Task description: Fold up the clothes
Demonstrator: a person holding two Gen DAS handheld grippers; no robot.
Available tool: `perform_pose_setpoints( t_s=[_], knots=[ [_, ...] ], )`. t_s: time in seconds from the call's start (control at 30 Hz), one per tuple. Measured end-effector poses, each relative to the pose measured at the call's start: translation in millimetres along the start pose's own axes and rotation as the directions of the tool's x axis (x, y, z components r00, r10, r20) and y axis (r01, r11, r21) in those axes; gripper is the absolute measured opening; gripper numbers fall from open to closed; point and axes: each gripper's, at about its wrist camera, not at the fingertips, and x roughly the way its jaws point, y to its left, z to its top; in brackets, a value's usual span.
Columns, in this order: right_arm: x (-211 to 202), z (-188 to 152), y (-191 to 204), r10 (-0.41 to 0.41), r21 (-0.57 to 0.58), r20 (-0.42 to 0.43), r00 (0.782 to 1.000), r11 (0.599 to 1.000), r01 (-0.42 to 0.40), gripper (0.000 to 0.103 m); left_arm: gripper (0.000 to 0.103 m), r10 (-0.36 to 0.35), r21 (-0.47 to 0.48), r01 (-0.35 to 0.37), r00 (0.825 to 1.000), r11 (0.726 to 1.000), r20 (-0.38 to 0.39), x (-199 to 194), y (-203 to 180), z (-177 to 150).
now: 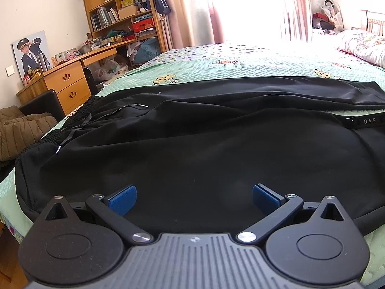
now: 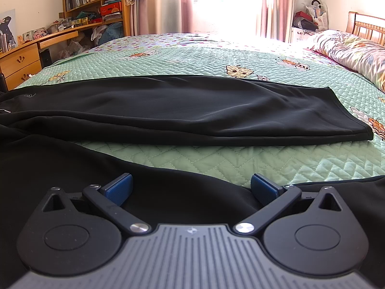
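Black track trousers (image 1: 192, 144) lie spread on the bed, waistband with drawstrings (image 1: 79, 118) at the left, legs running right. My left gripper (image 1: 194, 198) is open, its blue pads (image 1: 122, 198) wide apart just above the near leg's upper part. In the right wrist view the far leg (image 2: 192, 110) lies flat across the bed and the near leg (image 2: 96, 173) lies under my right gripper (image 2: 191, 189), which is open and empty, pads (image 2: 263, 189) wide apart. A strip of bedcover shows between the two legs.
The bed has a green quilted cover (image 2: 216, 55) with cartoon prints. A floral pillow (image 2: 353, 50) and wooden headboard (image 2: 368, 26) are at the right. A wooden desk and bookshelf (image 1: 120, 16) stand at the left, with a brown padded jacket (image 1: 21, 132) beside the bed.
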Motion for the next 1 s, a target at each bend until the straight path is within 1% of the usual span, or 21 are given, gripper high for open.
perform_pose_setpoints(
  t_s=[0.73,1.0],
  knots=[
    [0.1,-0.1,0.2,0.0,0.0,0.0,1.0,1.0,0.0,0.103,0.102,0.006,-0.014,-0.007,1.0,1.0,-0.013,3.0,2.0,-5.1],
    [0.1,-0.1,0.3,0.0,0.0,0.0,1.0,1.0,0.0,0.103,0.102,0.01,-0.046,-0.011,1.0,0.999,-0.013,1.3,9.0,-8.1]
  ],
)
